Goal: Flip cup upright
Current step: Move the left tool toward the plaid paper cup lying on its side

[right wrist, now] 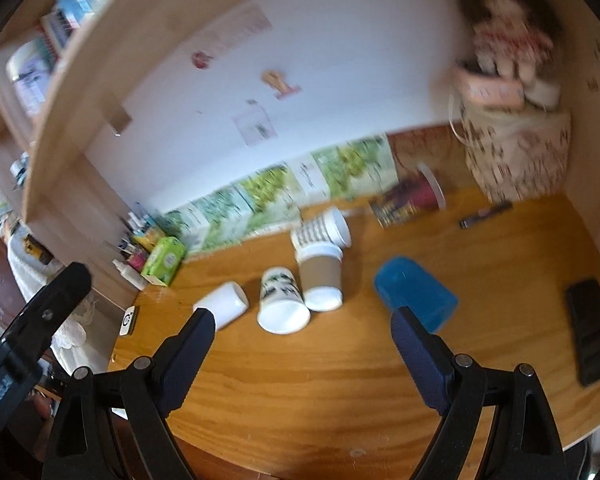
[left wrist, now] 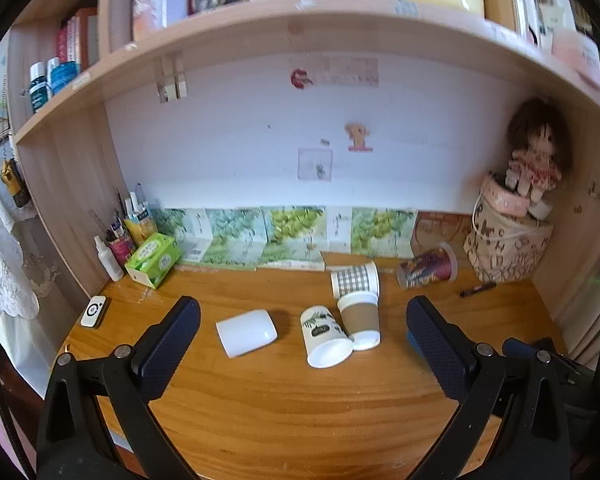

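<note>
1. Cups lie tipped over across the middle of the desk (left wrist: 300,408); I count six between the two views, none upright.
2. Nearest the front edge, the left gripper (left wrist: 302,334) and the right gripper (right wrist: 302,338) both hover above the wood with jaws spread wide and nothing between them.
3. Closest to the right gripper is a blue plastic cup (right wrist: 416,292) on its side, just beyond the right finger.
4. Next come a plain white cup (left wrist: 246,332) toward the left edge, a white cup with leaf print (left wrist: 324,336) with its mouth facing the front, and, touching it, a brown-sleeved paper cup (left wrist: 360,320).
5. Behind those lies a checked cup (left wrist: 355,280), and farther toward the back right corner a dark red printed cup (left wrist: 427,268).
6. These cups look light and thin-walled, I judge, so they will roll or skid if nudged and may dent under a hard squeeze; a gentle grip across the body near the middle seems safest.
7. Also on the desk: one black phone (right wrist: 590,336) near the right edge, one pen (left wrist: 478,289), one green tissue box (left wrist: 153,258) at the back left, one doll (left wrist: 534,156) on a printed bag (left wrist: 508,248) in the back right corner.
</note>
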Available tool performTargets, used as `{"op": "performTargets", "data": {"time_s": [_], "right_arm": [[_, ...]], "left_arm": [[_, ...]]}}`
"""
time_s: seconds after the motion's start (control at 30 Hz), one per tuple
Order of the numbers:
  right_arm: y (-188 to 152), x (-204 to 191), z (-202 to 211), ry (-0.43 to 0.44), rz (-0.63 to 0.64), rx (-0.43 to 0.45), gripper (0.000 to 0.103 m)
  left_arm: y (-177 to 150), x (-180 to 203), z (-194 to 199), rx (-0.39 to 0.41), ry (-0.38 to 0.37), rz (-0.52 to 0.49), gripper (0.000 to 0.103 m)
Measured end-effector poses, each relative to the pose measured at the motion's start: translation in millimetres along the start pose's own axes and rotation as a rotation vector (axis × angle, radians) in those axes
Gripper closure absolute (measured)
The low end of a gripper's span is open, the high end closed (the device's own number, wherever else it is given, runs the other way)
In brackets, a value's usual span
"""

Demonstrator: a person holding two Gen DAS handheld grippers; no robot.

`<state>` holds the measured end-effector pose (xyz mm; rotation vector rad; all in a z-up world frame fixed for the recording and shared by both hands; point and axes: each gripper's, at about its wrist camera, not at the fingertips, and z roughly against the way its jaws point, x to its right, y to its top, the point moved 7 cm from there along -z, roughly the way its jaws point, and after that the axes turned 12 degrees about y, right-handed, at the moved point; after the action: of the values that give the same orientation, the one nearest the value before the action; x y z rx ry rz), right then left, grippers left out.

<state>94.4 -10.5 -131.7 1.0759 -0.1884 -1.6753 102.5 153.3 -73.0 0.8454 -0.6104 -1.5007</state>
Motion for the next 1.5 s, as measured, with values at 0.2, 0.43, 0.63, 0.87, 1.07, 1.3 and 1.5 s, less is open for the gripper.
{"op": "performTargets", "data": {"time_s": [0.2,0.43,0.63,0.87,1.07,1.3,1.5], "right_arm": [[-5,26,-11,-0.01,-0.103,-0.054,0.013],[1,45,-17,0.001,-0.204,-0.062,0.013],[11,56,-23,0.022,-0.273,-0.043,0.013],[20,64,-36,0.036,-0.335,-0.02,0.013],[25,71,-50,0.047,-0.386,-0.01,0.013],[39,73,-73,0.024,-0.379,0.014,0.013],[55,62,-95,0.087,-0.299,0.016,0.013]], "left_arm": [[-10,16,-17,-0.096,-0.013,-0.056,0.0],[-12,25,-39,-0.181,-0.034,-0.088,0.0],[-4,31,-55,-0.208,-0.057,-0.144,0.0],[15,45,-76,-0.187,-0.14,-0.252,0.0],[42,61,-98,-0.108,-0.179,-0.415,0.0],[57,85,-126,-0.059,-0.254,-0.591,0.0],[53,111,-159,-0.084,-0.325,-0.721,0.0]]}}
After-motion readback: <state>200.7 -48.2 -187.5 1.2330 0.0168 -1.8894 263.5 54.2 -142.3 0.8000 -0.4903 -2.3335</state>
